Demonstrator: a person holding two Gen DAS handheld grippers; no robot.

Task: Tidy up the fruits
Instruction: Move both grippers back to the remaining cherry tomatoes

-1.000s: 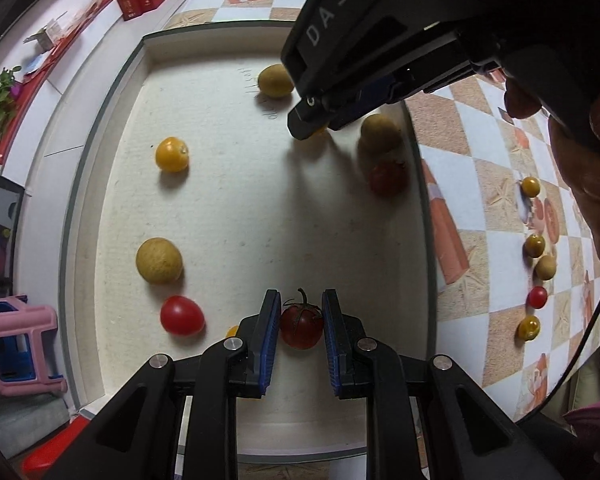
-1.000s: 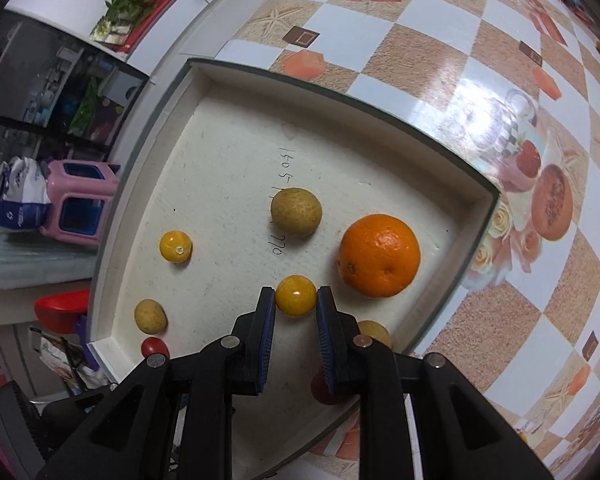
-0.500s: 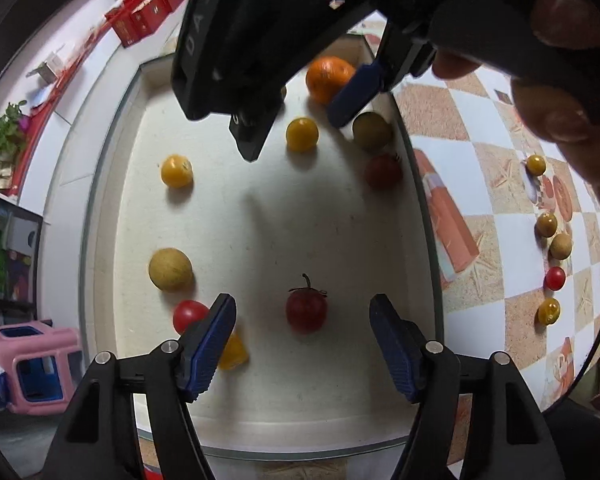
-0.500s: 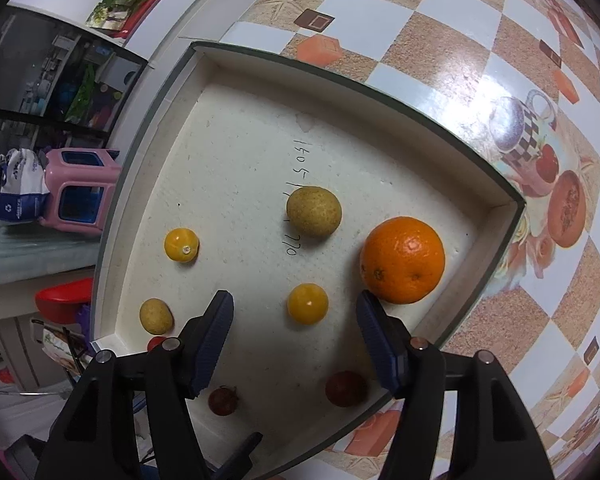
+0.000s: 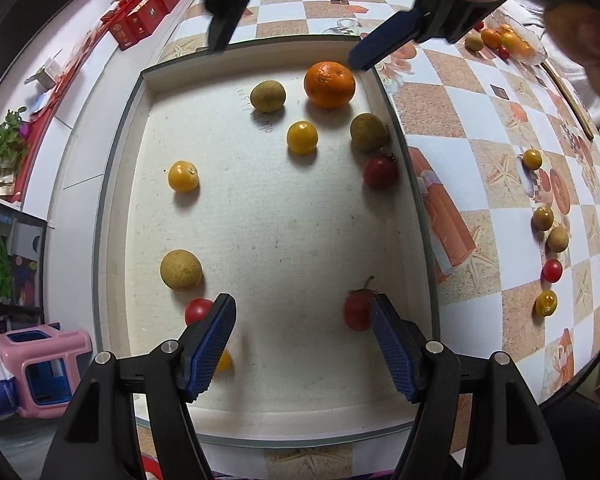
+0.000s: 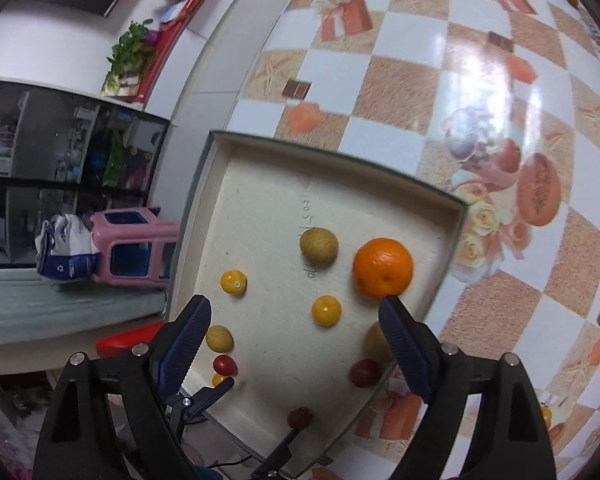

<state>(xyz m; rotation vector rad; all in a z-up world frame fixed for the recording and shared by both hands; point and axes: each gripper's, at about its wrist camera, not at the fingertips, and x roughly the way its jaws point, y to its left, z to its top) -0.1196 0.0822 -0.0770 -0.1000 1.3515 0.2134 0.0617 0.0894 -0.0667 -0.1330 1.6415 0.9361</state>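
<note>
Cream foam lines the tray [image 5: 260, 220], which sits on a checkered desk [image 5: 480, 128] and holds the sorted fruit. At its far end lie an orange [image 5: 329, 84], a tan-green fruit [image 5: 267, 96] beside it, a yellow tomato [image 5: 302, 137] just in front of them, and by the right wall another tan fruit [image 5: 369, 131] touching a dark red tomato [image 5: 380, 171]. A second yellow tomato [image 5: 183, 176] sits alone toward the left, with a tan fruit [image 5: 181, 269] and a red tomato [image 5: 198, 310] nearer the near left corner.

The left tool [image 5: 303, 344] hangs over the near end with its jaws spread and nothing between them; a stemmed red tomato [image 5: 358, 310] rests on the foam just beside its right finger. A yellow fruit [image 5: 224, 360] peeks out behind the left finger.

The right tool [image 6: 294, 344] points down at the far end, its jaws opening, no fruit pinched; the yellow tomato lies free on the foam ahead of them, and its right fingertip is close by the orange.

More small fruits [image 5: 548, 240] wait in a loose line on the desk, right of the tray.
</note>
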